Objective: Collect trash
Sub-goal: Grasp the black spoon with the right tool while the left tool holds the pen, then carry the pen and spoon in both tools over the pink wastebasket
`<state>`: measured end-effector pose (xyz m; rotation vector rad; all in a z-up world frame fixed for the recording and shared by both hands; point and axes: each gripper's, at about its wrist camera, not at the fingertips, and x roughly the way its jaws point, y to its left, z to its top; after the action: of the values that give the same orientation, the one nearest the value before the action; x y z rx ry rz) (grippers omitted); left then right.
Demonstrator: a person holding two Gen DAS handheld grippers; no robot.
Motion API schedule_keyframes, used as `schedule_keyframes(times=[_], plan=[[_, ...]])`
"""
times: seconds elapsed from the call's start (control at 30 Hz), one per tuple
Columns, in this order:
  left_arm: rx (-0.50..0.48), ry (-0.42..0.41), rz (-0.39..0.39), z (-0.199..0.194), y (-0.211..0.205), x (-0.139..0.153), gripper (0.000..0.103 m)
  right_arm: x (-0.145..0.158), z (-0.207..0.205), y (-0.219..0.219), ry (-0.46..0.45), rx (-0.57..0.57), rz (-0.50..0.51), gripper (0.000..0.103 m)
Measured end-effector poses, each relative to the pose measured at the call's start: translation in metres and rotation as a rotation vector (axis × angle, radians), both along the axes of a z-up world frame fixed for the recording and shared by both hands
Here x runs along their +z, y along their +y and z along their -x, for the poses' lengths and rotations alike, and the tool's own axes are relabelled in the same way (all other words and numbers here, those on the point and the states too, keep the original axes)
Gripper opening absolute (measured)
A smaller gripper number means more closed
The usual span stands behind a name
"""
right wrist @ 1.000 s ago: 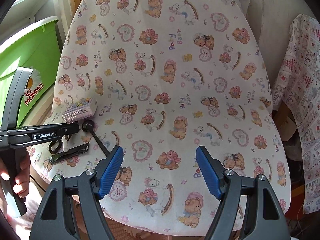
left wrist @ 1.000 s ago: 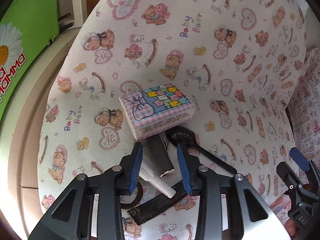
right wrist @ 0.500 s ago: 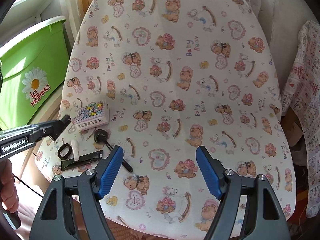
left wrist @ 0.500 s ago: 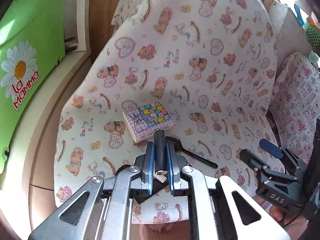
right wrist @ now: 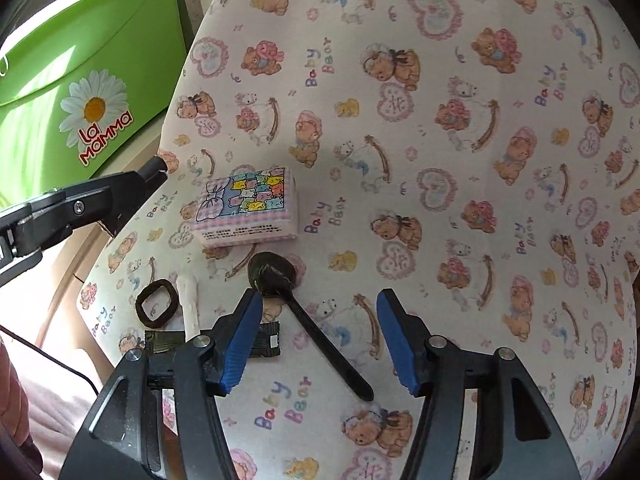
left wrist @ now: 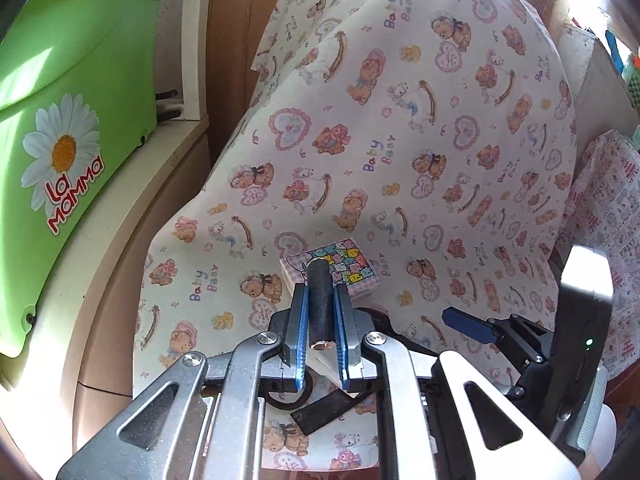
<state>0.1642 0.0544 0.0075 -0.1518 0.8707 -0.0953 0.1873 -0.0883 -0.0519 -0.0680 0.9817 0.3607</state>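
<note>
Left wrist view first: a chair covered in teddy-bear printed cloth (left wrist: 420,128) fills most of the picture, and a green plastic bin (left wrist: 76,92) with a daisy and the words "La Mamma" stands on a pale ledge to its left. On the near part of the seat lies a small tissue pack (left wrist: 352,268) printed with coloured bears and a bow.

Next down in size, the left gripper (left wrist: 321,316) is lifted clear of the seat with its blue pads drawn narrow around a dark rolled wrapper (left wrist: 319,300), which stands upright between them (a torn pale end shows at its bottom). From the right wrist view this same gripper points toward the green bin.

The right gripper (right wrist: 320,344) hangs low over the front of the seat; its jaws have just been closing and stand partly apart with nothing gripped. Between and just ahead of them lies a black plastic spoon (right wrist: 304,308), bowl toward the tissue pack. Left of it lie a flat dark wrapper (right wrist: 264,342), a small white tube (right wrist: 191,300) and a dark hair tie (right wrist: 157,303), all close together near the seat edge.
</note>
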Motion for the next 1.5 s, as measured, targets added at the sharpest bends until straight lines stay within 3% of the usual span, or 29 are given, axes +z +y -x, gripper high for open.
schedule_keyframes(times=[0.2, 0.33, 0.37, 0.43, 0.53, 0.67, 0.97, 1.13, 1.33, 1.43, 1.5], plan=[[0.007, -0.006, 0.023, -0.003, 0.003, 0.002, 0.011, -0.010, -0.002, 0.016, 0.002, 0.110, 0.107, 0.053], [0.004, 0.001, 0.046, -0.006, 0.002, 0.001, 0.011, -0.012, -0.008, 0.016, 0.004, 0.091, 0.092, 0.027], [0.003, 0.000, 0.043, -0.006, 0.001, 0.001, 0.011, -0.012, -0.009, 0.016, 0.003, 0.091, 0.081, 0.015], [0.003, -0.004, 0.025, -0.006, -0.002, 0.001, 0.012, -0.012, -0.010, 0.015, 0.009, 0.081, 0.061, 0.007], [0.034, -0.020, -0.026, -0.003, -0.004, 0.002, 0.011, -0.009, -0.011, 0.001, 0.048, 0.058, -0.018, 0.006], [0.054, -0.027, -0.007, -0.001, 0.004, 0.004, 0.011, 0.004, -0.011, -0.025, 0.025, -0.014, -0.090, 0.006], [0.038, -0.029, 0.038, -0.001, 0.006, 0.008, 0.011, 0.023, 0.005, -0.057, -0.042, -0.099, -0.080, 0.006], [0.003, -0.045, 0.014, 0.005, -0.005, 0.010, 0.011, 0.034, 0.020, -0.081, -0.052, -0.134, -0.136, 0.006], [-0.058, 0.036, 0.049, 0.034, -0.018, 0.001, 0.011, 0.038, 0.042, -0.092, -0.045, -0.143, -0.139, 0.006], [-0.067, -0.023, -0.061, 0.044, -0.029, 0.007, 0.011, 0.043, 0.057, -0.095, -0.046, -0.146, -0.161, 0.006], [-0.064, -0.023, -0.023, 0.047, -0.028, 0.012, 0.011, 0.048, 0.068, -0.099, -0.054, -0.150, -0.175, 0.006]])
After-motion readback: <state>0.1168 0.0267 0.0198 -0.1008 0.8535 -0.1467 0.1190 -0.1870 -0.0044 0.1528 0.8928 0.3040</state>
